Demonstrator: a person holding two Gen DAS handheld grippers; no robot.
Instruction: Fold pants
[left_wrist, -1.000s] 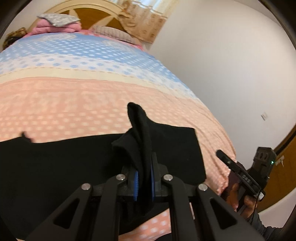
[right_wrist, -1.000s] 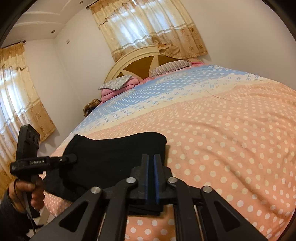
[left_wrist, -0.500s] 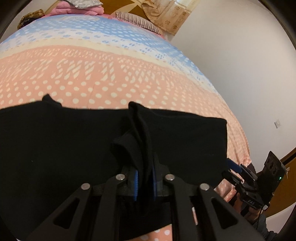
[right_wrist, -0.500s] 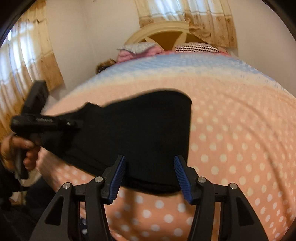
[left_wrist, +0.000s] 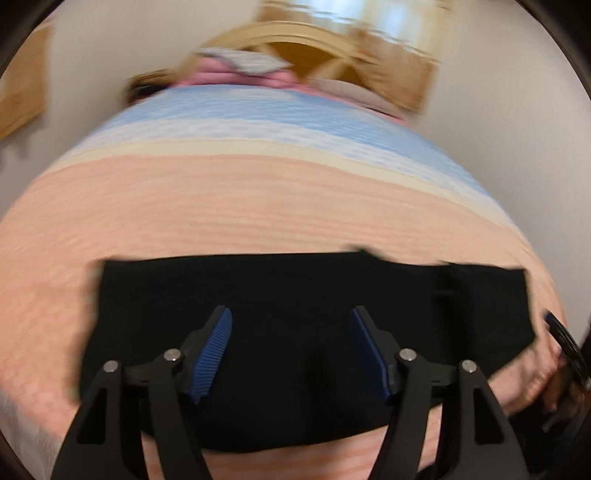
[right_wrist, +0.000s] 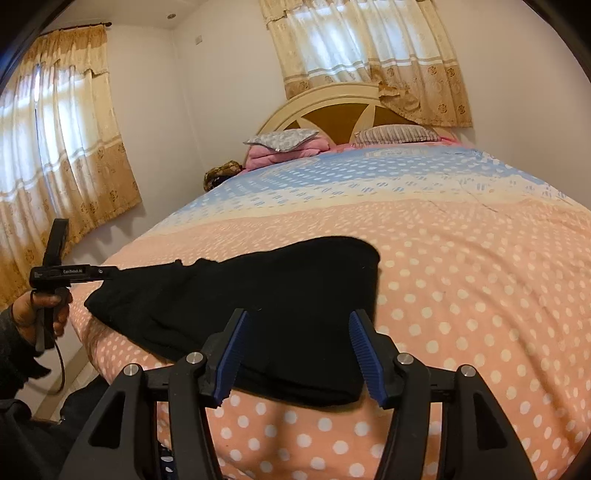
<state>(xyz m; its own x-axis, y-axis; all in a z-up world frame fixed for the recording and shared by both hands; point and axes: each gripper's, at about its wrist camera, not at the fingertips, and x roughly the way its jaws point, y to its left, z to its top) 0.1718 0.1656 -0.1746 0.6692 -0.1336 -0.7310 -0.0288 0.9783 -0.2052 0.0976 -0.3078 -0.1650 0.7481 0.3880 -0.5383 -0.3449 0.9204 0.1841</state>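
Observation:
The black pants (left_wrist: 295, 295) lie folded flat on the peach polka-dot bedspread (left_wrist: 221, 206) near the foot edge; they also show in the right wrist view (right_wrist: 280, 295). My left gripper (left_wrist: 291, 350) is open and empty, just above the pants' near edge. My right gripper (right_wrist: 297, 354) is open and empty over the pants' right end. The left gripper also shows from the side in the right wrist view (right_wrist: 107, 272), at the pants' left end. The left wrist view is motion-blurred.
The bedspread (right_wrist: 461, 277) turns blue toward the headboard (right_wrist: 332, 110). A grey pillow on pink folded bedding (right_wrist: 284, 146) and a striped pillow (right_wrist: 395, 133) lie at the head. Curtained windows (right_wrist: 55, 158) stand left and behind. The bed's foot edge is right below both grippers.
My left gripper has opened and let go of the pants, which now lie flat. It swung so the whole bed faces it. My right gripper, opened half a second ago, stays open.

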